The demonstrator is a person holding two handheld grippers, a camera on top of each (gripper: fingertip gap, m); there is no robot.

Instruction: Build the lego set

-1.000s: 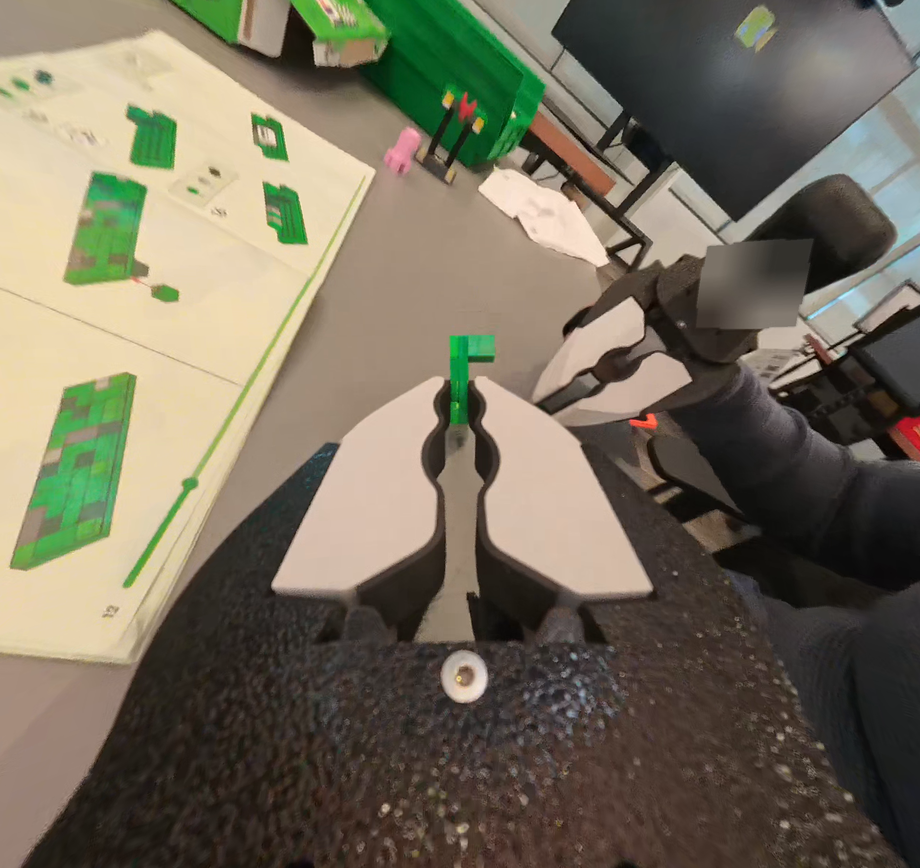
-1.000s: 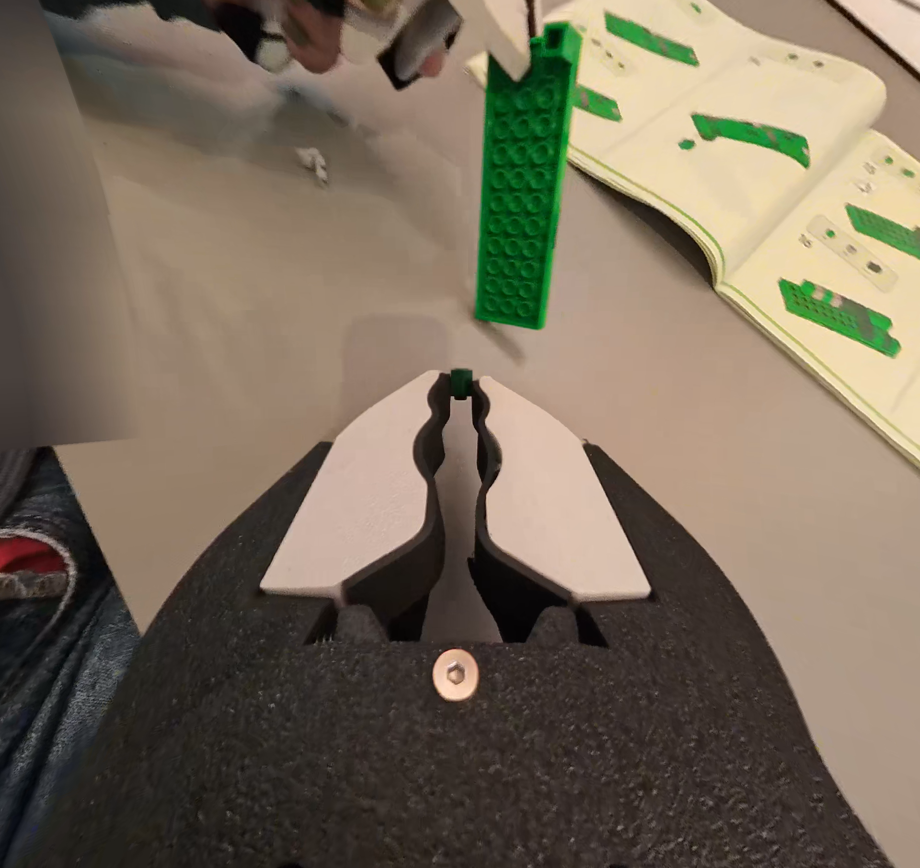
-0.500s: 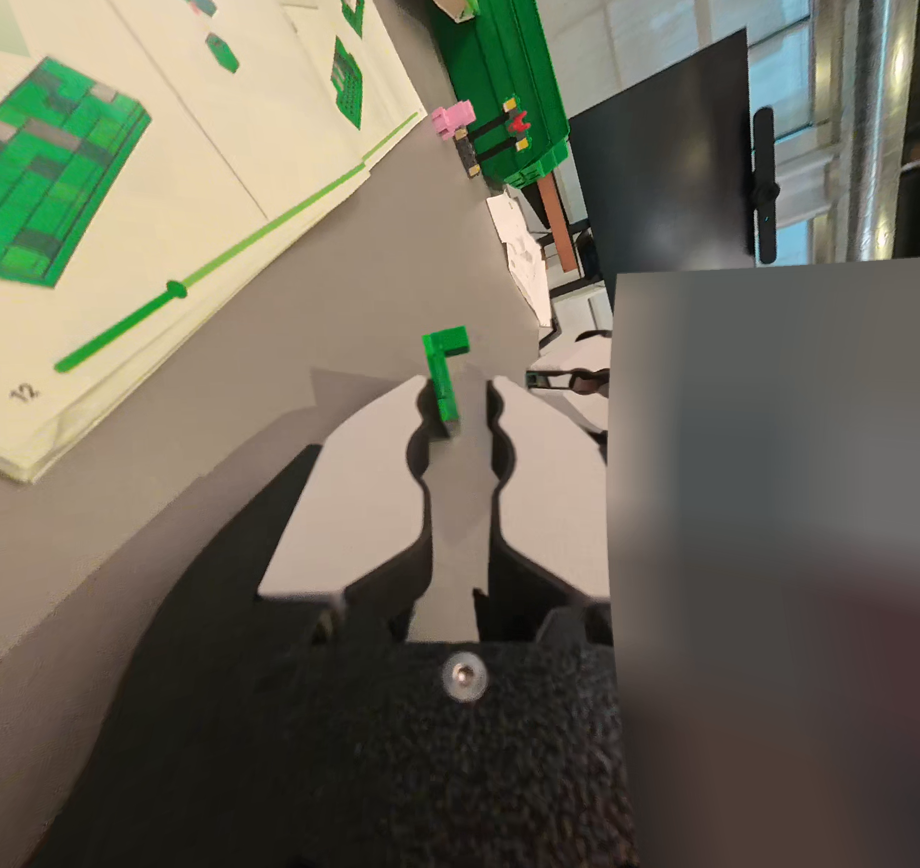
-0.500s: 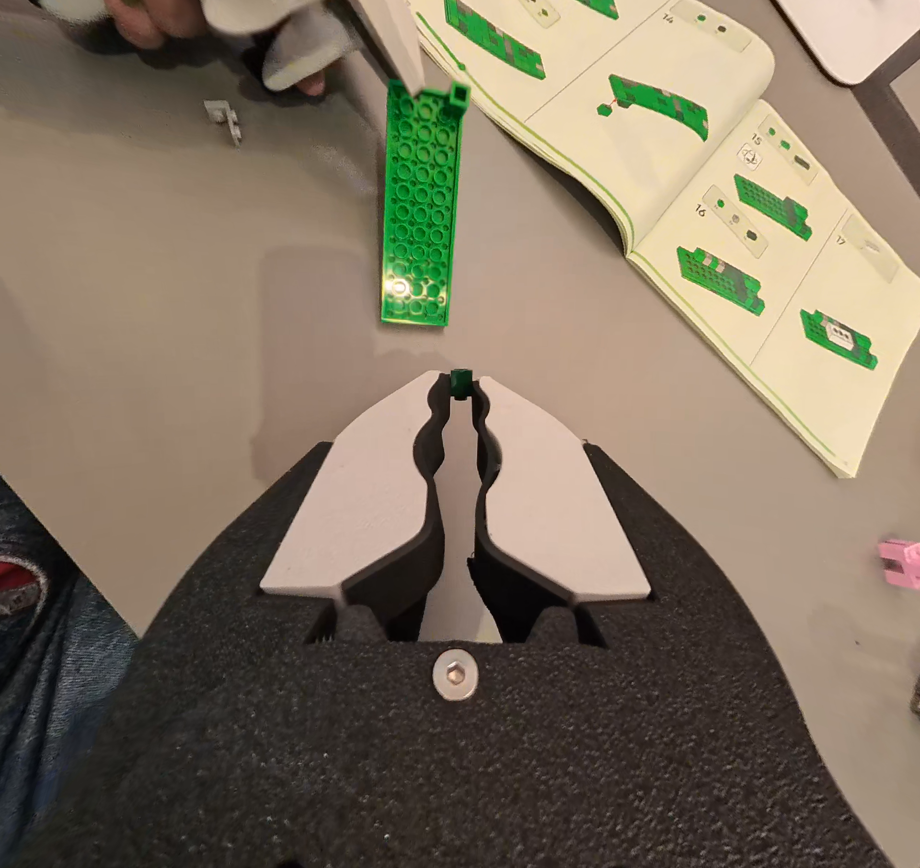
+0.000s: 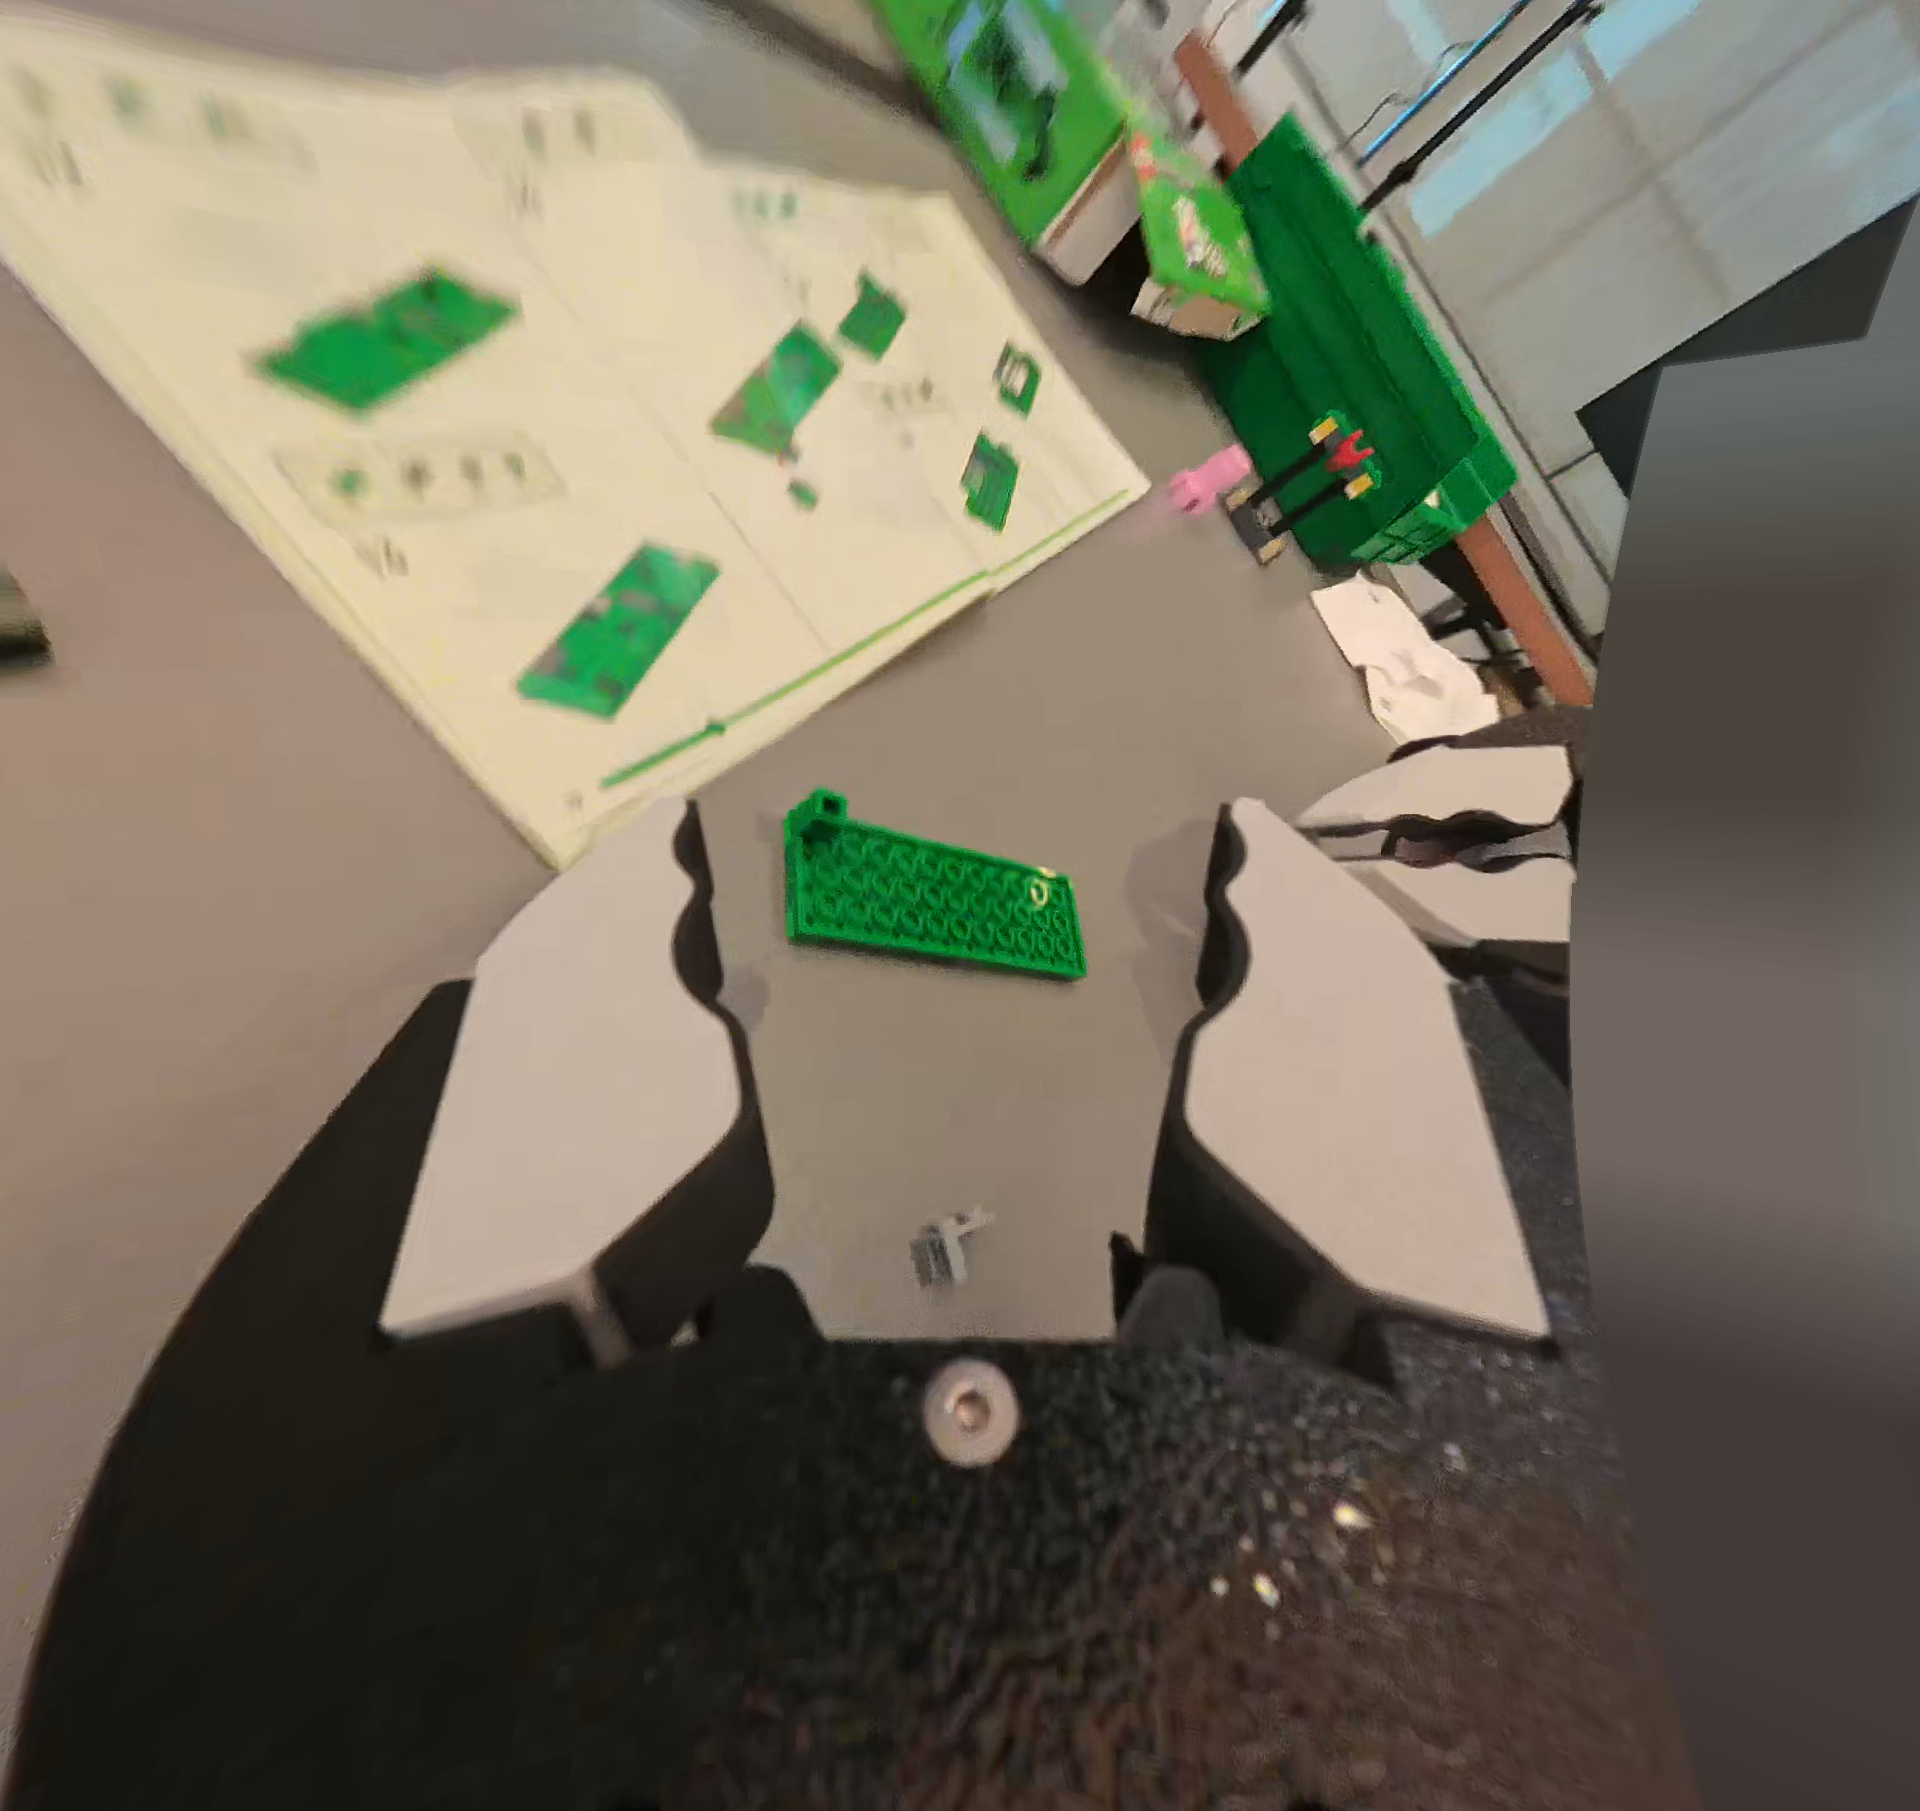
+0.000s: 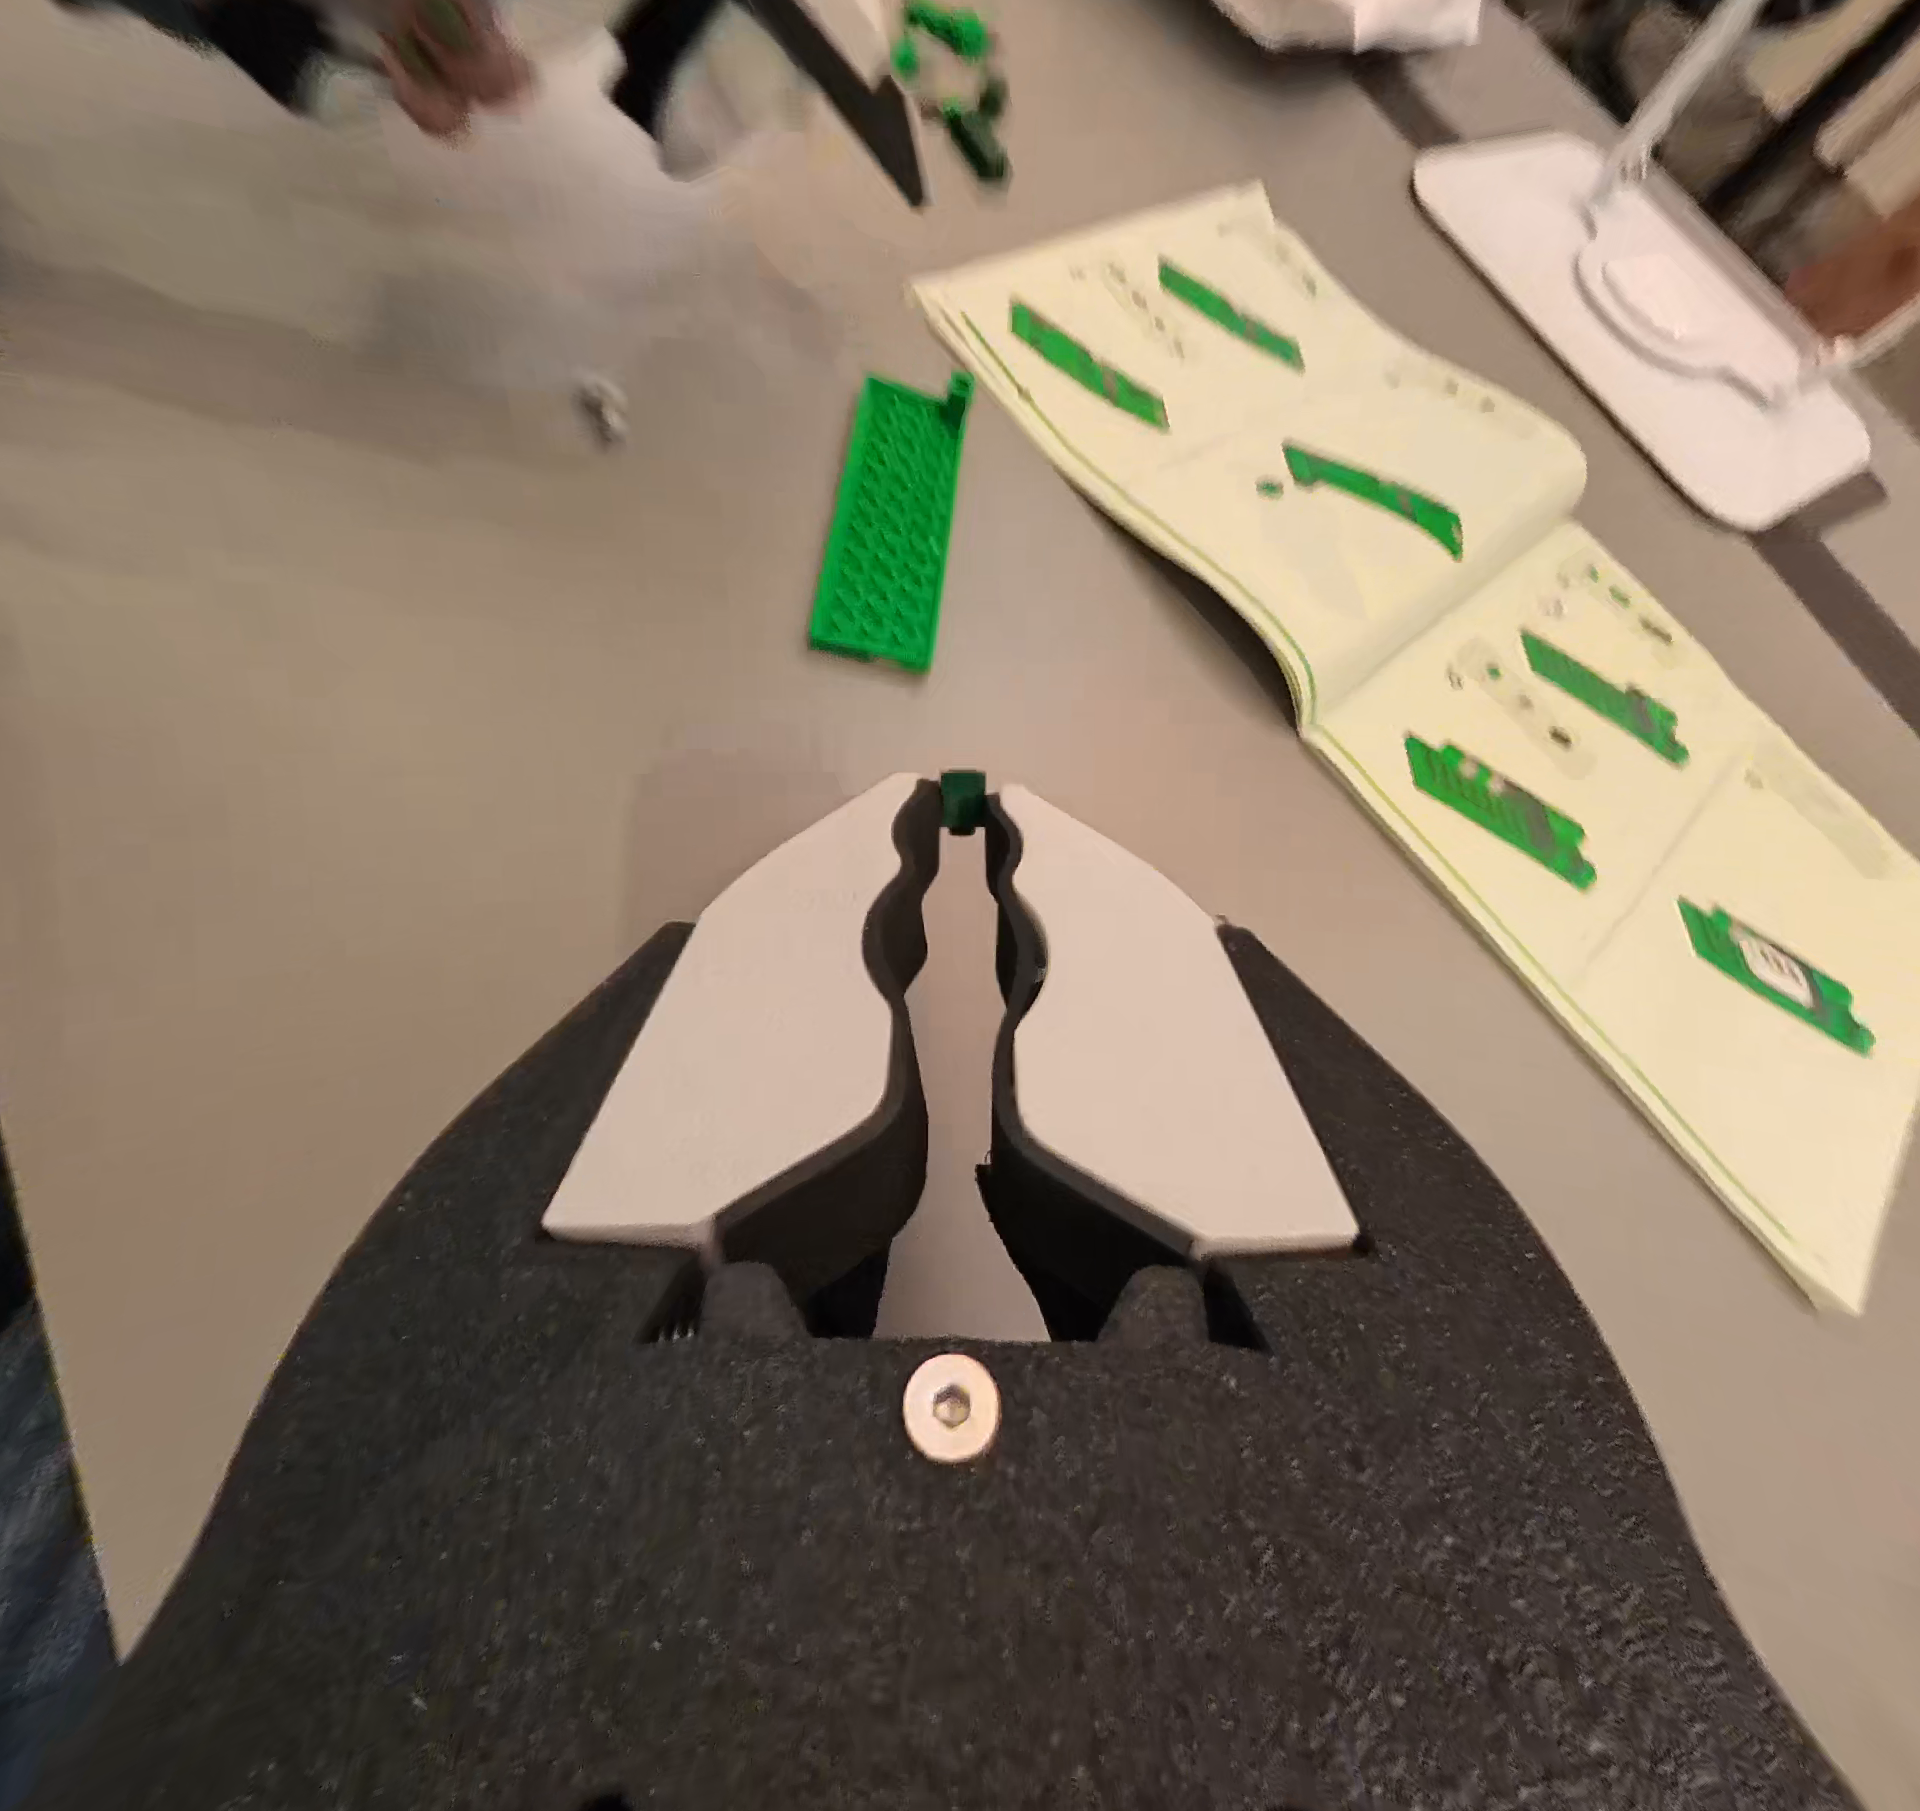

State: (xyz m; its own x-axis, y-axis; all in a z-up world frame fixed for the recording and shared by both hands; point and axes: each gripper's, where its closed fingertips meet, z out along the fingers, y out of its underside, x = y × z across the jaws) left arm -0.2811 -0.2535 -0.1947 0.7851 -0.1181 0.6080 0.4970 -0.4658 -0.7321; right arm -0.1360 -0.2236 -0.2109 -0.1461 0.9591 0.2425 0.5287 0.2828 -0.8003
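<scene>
Left tongs (image 5: pixel 956 888) spread wide, holding nothing. Green plate (image 5: pixel 930 894) lies flat on the grey tabletop (image 5: pixel 312 930), underside up, small block at one corner, just beside the open booklet (image 5: pixel 582 431). Right tongs (image 6: pixel 961 797) pinched on a small dark green brick (image 6: pixel 961 797). Tiny grey piece (image 5: pixel 945 1247) lies between the left tongs' jaws.

No readable text in either of my wrist views. The open instruction booklet (image 5: pixel 582 390) carries small step numerals beside its green build diagrams, all motion-blurred past reading. Beyond the booklet's far corner, the green box (image 5: pixel 997 68) shows printed artwork, likewise smeared. In my right wrist view the booklet (image 6: pixel 1455 670) pages are equally illegible.
</scene>
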